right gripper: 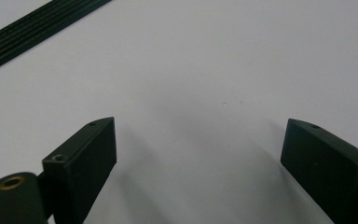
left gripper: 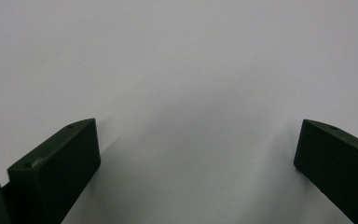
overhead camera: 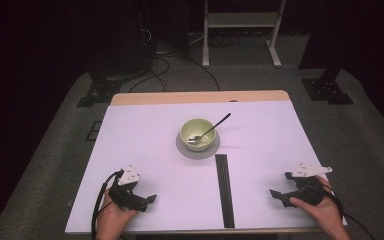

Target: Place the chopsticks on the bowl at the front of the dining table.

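A pale green bowl [overhead camera: 196,133] sits on a grey round mat [overhead camera: 198,148] in the middle of the white table [overhead camera: 140,145]. A dark-handled spoon [overhead camera: 211,128] rests in the bowl, its handle leaning out to the far right. My left gripper [overhead camera: 149,200] lies near the front left edge, held by a hand, jaws wide open over bare table [left gripper: 186,93]. My right gripper [overhead camera: 279,196] lies near the front right, also open with nothing between its jaws [right gripper: 198,154].
A long black ribbed strip [overhead camera: 224,190] runs from below the mat toward the front edge, between the two grippers; its end shows in the right gripper view [right gripper: 32,28]. A white frame stand [overhead camera: 242,22] and cables lie on the floor beyond the table.
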Tool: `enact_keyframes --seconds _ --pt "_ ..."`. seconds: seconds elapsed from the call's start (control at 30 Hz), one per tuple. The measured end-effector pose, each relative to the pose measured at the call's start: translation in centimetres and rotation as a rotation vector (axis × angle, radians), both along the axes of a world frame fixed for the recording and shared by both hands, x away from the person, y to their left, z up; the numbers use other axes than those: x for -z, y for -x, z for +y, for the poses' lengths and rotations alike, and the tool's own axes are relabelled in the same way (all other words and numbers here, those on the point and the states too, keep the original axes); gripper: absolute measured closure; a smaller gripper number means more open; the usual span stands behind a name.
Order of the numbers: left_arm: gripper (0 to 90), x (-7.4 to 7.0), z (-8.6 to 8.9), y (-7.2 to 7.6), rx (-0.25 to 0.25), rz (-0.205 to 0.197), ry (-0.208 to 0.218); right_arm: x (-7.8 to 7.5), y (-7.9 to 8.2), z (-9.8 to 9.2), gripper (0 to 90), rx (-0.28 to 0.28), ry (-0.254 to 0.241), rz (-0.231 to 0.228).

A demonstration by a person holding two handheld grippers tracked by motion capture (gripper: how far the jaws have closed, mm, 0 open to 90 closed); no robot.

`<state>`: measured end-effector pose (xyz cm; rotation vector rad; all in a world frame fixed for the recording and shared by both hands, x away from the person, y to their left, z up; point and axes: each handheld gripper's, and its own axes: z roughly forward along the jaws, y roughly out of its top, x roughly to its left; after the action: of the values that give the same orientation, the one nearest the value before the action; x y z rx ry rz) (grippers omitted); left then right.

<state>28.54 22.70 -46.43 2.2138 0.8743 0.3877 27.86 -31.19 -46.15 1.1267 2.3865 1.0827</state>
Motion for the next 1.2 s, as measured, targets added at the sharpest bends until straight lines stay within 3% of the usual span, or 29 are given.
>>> enact_keyframes --seconds 1.2 --pt "0.0 0.0 0.0 0.0 0.0 0.0 0.0 -0.9 -1.7 2.0 9.0 -0.037 -0.048 -0.016"
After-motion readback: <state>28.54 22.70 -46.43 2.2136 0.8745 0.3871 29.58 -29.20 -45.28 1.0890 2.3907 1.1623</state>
